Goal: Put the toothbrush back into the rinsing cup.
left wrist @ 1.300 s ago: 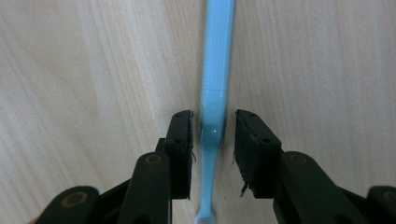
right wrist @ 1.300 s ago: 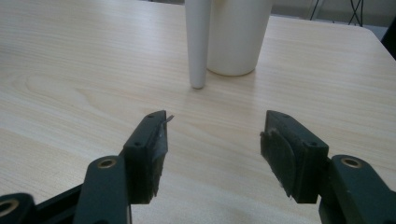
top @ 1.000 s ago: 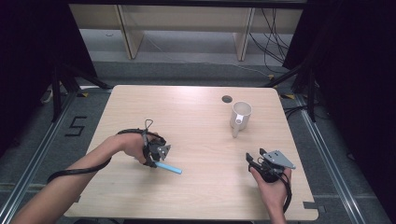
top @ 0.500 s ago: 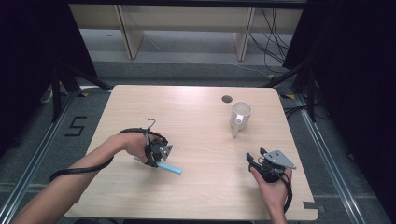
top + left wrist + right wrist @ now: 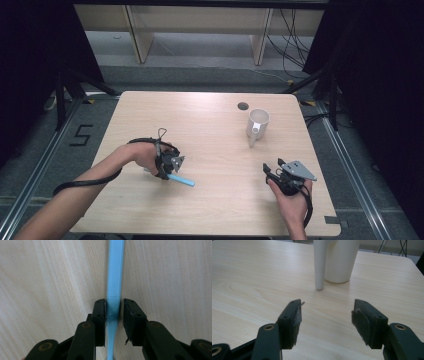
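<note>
The left tongs (image 5: 172, 169) sit low over the desk (image 5: 210, 125), toward its near left part, with a light blue stick (image 5: 181, 180) lying flat on the wood under them. In the left gripper view the stick (image 5: 115, 277) runs straight up between the two jaws: the left-hand pad looks to be against its side, while a thin sliver of gap shows at the other pad. The jaws have just been closing, with the stick between them, and it is hard to say that they press it from both sides. In the high view one end of the stick pokes out from under the tongs toward the near right; it lies well apart from the mug.

The right tongs (image 5: 274, 172) rest near the desk's near right corner, held in the person's right hand (image 5: 292, 200). In the right gripper view the jaws of the right tongs (image 5: 325, 315) stand wide apart with nothing between them, just bare wood. Beyond them a white mug (image 5: 339, 260) stands upright, its handle (image 5: 320, 265) turned toward the tongs. In the high view the mug (image 5: 258, 125) stands toward the far right of the desk, just near of a small round hole (image 5: 243, 106) in the top.
</note>
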Motion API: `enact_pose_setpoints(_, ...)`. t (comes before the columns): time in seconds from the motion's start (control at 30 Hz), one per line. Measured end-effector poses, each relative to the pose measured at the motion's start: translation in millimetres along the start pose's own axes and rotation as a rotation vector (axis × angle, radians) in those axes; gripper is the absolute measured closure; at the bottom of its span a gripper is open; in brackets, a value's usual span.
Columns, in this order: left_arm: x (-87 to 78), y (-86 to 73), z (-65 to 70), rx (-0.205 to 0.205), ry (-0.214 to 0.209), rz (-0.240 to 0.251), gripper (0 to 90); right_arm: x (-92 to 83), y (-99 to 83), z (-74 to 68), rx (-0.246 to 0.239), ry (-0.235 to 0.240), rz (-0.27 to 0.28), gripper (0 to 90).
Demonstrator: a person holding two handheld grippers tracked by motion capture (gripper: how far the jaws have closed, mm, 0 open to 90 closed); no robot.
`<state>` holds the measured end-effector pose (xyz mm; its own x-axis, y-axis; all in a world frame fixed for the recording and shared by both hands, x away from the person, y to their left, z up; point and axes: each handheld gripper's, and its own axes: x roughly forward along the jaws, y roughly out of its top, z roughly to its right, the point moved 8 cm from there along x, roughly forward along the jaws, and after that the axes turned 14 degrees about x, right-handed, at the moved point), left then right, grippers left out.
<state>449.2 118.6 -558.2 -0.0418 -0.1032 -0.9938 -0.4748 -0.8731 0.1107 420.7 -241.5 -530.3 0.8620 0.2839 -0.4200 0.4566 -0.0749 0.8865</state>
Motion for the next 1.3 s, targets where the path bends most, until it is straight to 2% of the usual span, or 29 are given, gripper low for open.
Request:
enact_pose_setpoints(0.13, 0.0, 0.0, -0.2, -0.002, 0.003, -0.005, 73.2, -1.5, 0.6, 0.0, 0.004, -0.003, -0.002, 41.2)
enact_pose_setpoints(0.3, 0.2, 0.3, -0.2, -0.033, 0.018, -0.011, 74.9, -1.8, 0.6, -0.4, 0.006, 0.003, -0.004, 41.2)
enact_pose_setpoints(0.33, 0.2, 0.3, -0.2, -0.033, 0.018, -0.011, 75.4, -2.2, -0.9, -3.0, 0.044, 0.001, -0.008, 41.2)
enact_pose_setpoints(0.4, 0.1, 0.0, 0.6, -0.041, 0.016, -0.013, 76.4, -2.3, -1.0, -3.2, 0.045, 0.003, -0.009, 41.2)
enact_pose_setpoints(0.47, 0.2, 0.4, 0.3, -0.047, 0.014, -0.012, 77.0, -1.4, 0.5, -1.4, 0.016, 0.005, 0.001, 41.2)
enact_pose_setpoints(0.5, 0.2, 0.3, -0.1, -0.050, 0.012, -0.016, 77.3, -2.4, -1.5, -4.1, 0.052, 0.005, -0.012, 41.2)
enact_pose_setpoints(0.53, 0.2, 0.4, -0.1, -0.060, 0.011, -0.017, 77.4, -1.7, -0.1, -2.7, 0.030, 0.011, -0.002, 41.3)
enact_pose_setpoints(0.57, 0.2, 0.4, -0.1, -0.060, 0.011, -0.017, 77.6, -1.7, -0.1, -2.7, 0.030, 0.011, -0.002, 41.3)
enact_pose_setpoints(0.6, 0.4, 0.8, 0.0, -0.080, 0.010, -0.013, 77.7, -3.8, -1.2, -4.8, 0.059, 0.002, -0.009, 41.4)
enact_pose_setpoints(0.67, 0.5, 0.8, 0.8, -0.091, 0.001, -0.012, 77.9, -3.9, -0.3, -4.2, 0.053, 0.004, -0.003, 41.5)
enact_pose_setpoints(0.7, 0.5, 0.8, 1.1, -0.093, 0.000, -0.012, 77.9, -2.5, 2.5, -1.1, 0.011, 0.006, 0.020, 41.5)
enact_pose_setpoints(0.77, 0.5, 0.8, 1.1, -0.092, 0.001, -0.014, 78.0, -2.4, 3.1, -0.4, 0.004, 0.006, 0.026, 41.5)
enact_pose_setpoints(0.8, 0.2, 0.7, 1.1, -0.082, 0.004, -0.021, 78.2, -1.9, 1.3, -2.9, 0.039, 0.011, 0.021, 41.5)
enact_pose_setpoints(0.87, 0.3, 0.8, 1.8, -0.085, 0.006, -0.018, 78.2, -3.6, -0.2, -2.6, 0.041, 0.005, 0.005, 41.7)
enact_pose_setpoints(0.9, -1.6, -2.2, -0.4, -0.044, 0.002, -0.051, 78.2, -2.5, 1.4, -0.2, 0.007, 0.003, 0.017, 41.7)
enact_pose_setpoints(0.93, 0.2, 0.7, 1.8, -0.087, 0.004, -0.016, 78.3, -2.0, 1.6, 0.1, 0.003, 0.003, 0.018, 41.7)
enact_pose_setpoints(0.97, 0.2, 0.7, 1.8, -0.087, 0.004, -0.016, 78.3, -2.0, 1.6, 0.1, 0.003, 0.003, 0.018, 41.7)
enact_pose_setpoints(1.0, 0.3, 0.8, 1.6, -0.090, 0.005, -0.012, 78.3, -0.9, -0.8, -4.7, 0.065, 0.015, 0.002, 41.6)
enact_pose_setpoints(1.03, 0.3, 0.8, 1.6, -0.090, 0.005, -0.012, 78.4, -0.9, -0.8, -4.7, 0.065, 0.015, 0.002, 41.6)
enact_pose_setpoints(1.07, 0.3, 0.7, 1.8, -0.087, 0.005, -0.014, 78.3, -0.6, 0.7, -3.3, 0.029, 0.018, 0.008, 41.7)
enact_pose_setpoints(1.1, 0.3, 0.8, 1.8, -0.084, 0.009, -0.015, 78.4, -0.1, 0.4, -5.6, 0.042, 0.028, 0.010, 41.7)
enact_pose_setpoints(1.17, 0.3, 1.0, 2.9, -0.091, -0.002, -0.013, 78.4, -0.6, 1.0, -4.8, 0.029, 0.019, 0.011, 41.7)
enact_pose_setpoints(1.2, -1.4, -1.7, 1.4, -0.062, -0.009, -0.038, 78.4, -1.0, 2.6, -1.9, 0.007, 0.012, 0.010, 41.7)
enact_pose_setpoints(1.23, -1.4, -1.7, 1.4, -0.062, -0.009, -0.038, 78.4, -1.0, 2.6, -1.9, 0.007, 0.012, 0.010, 41.7)
enact_pose_setpoints(1.27, -0.7, 0.9, 3.1, -0.100, -0.001, -0.003, 78.5, -0.4, 3.3, -2.9, 0.028, 0.017, 0.019, 41.7)
enact_pose_setpoints(1.3, -0.7, 0.9, 3.1, -0.100, -0.001, -0.003, 78.4, 0.1, 3.3, -4.3, 0.038, 0.035, 0.020, 41.6)
